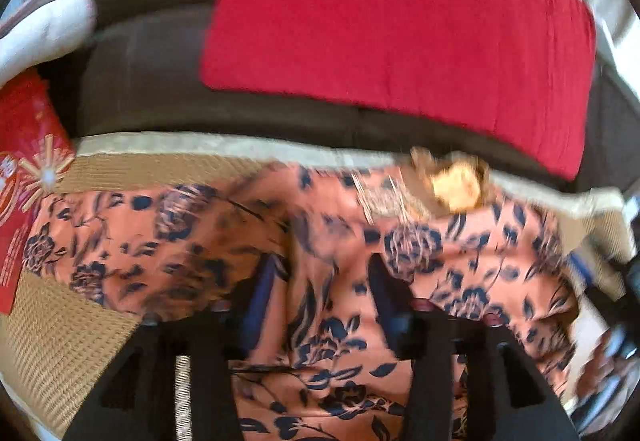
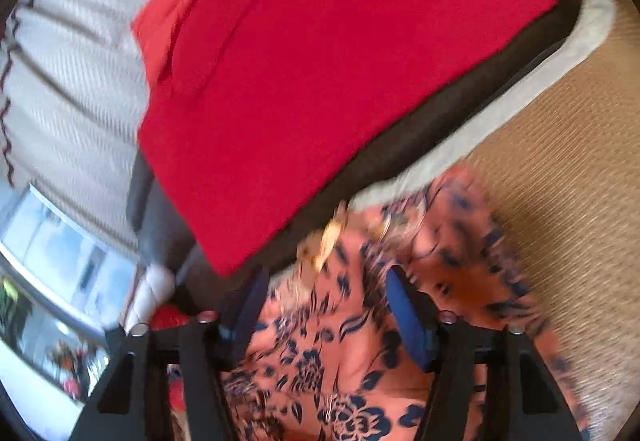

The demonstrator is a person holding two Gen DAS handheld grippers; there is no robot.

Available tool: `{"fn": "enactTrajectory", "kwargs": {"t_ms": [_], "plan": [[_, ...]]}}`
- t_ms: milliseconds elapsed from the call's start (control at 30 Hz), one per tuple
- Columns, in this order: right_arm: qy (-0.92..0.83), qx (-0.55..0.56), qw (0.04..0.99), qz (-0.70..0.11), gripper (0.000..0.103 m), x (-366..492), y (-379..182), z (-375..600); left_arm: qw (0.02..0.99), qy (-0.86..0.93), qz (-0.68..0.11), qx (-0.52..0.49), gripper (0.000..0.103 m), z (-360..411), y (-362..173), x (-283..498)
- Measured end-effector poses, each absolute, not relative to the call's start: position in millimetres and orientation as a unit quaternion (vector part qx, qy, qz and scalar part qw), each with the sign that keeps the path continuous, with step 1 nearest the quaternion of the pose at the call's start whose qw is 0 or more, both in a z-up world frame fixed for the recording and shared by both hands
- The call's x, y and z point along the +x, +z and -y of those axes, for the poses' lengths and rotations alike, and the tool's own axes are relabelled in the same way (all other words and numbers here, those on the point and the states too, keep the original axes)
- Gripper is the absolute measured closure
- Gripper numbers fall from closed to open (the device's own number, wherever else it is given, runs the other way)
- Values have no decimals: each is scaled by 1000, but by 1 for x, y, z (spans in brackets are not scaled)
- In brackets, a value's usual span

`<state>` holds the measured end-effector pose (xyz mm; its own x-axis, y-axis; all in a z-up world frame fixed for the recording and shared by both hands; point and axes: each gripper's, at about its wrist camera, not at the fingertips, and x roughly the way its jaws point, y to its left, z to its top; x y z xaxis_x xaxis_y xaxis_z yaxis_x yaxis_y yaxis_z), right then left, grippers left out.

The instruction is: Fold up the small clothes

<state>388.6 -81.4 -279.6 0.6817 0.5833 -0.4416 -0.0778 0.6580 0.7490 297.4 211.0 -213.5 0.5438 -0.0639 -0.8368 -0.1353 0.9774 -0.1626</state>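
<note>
Listed, largest first, with places given from the floral garment.

Sofa [image 1: 152, 53]: dark brown upholstery, lying beyond the far edge of the floral garment.

Woven mat [image 1: 68, 345]: tan, ribbed weave with a pale border strip; lies under the floral garment and shows past it on both sides. In the right wrist view its bare weave [image 2: 568, 169] fills the area to the right of the garment.

Red cloth [image 1: 400, 17]: plain, flat, roughly rectangular; spread on the sofa beyond the floral garment, apart from it. Seen also in the right wrist view [image 2: 320, 61].

Floral garment [image 1: 328, 321]: salmon-orange fabric printed with dark navy roses and leaves; spread on the mat, rumpled, with creases running across its middle. A small golden-yellow ornament [image 1: 456, 181] sits at its far edge, blurred. Right wrist view shows the same garment [image 2: 340, 353] and the same ornament [image 2: 326, 241].

White striped fabric [image 2: 68, 73]: pale, with thin dark lines; well beyond the garment, left of the red cloth.

Red printed packet [image 1: 28, 177]: gold starburst pattern; just beside the garment's left end.

Left gripper [image 1: 320, 281]: black frame, blue pads; jaws apart, over the middle of the garment, with fabric visible between them and no pad pressing on it.

Right gripper [image 2: 324, 305]: same build; jaws apart, over the garment near its far edge, nothing clamped.

Both views are motion-blurred.
</note>
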Motion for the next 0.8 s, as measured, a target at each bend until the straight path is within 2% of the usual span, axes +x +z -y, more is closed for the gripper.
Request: {"fn": "enactTrajectory", "kwargs": {"t_ms": [67, 133, 167, 333, 500, 533, 600, 800], "plan": [[195, 331, 836, -393, 59, 396, -292, 61, 881, 44, -453, -127, 44, -240, -197, 285], [174, 295, 820, -459, 60, 406, -313, 45, 883, 78, -440, -143, 40, -267, -189, 277], [163, 293, 801, -497, 67, 411, -329, 40, 882, 99, -435, -149, 39, -280, -187, 270], [172, 300, 835, -428, 64, 394, -301, 49, 857, 244, -408, -201, 38, -362, -191, 229], [186, 318, 854, -368, 63, 377, -280, 55, 814, 268, -409, -314, 37, -418, -214, 193], [186, 319, 855, -363, 62, 376, -279, 54, 806, 273, -412, -326, 37, -422, -220, 189], [187, 320, 858, -355, 30, 375, -275, 51, 792, 279, -422, -340, 37, -427, -233, 185], [195, 308, 868, -338, 29, 371, -260, 35, 770, 229, -428, -415, 37, -427, -259, 182]]}}
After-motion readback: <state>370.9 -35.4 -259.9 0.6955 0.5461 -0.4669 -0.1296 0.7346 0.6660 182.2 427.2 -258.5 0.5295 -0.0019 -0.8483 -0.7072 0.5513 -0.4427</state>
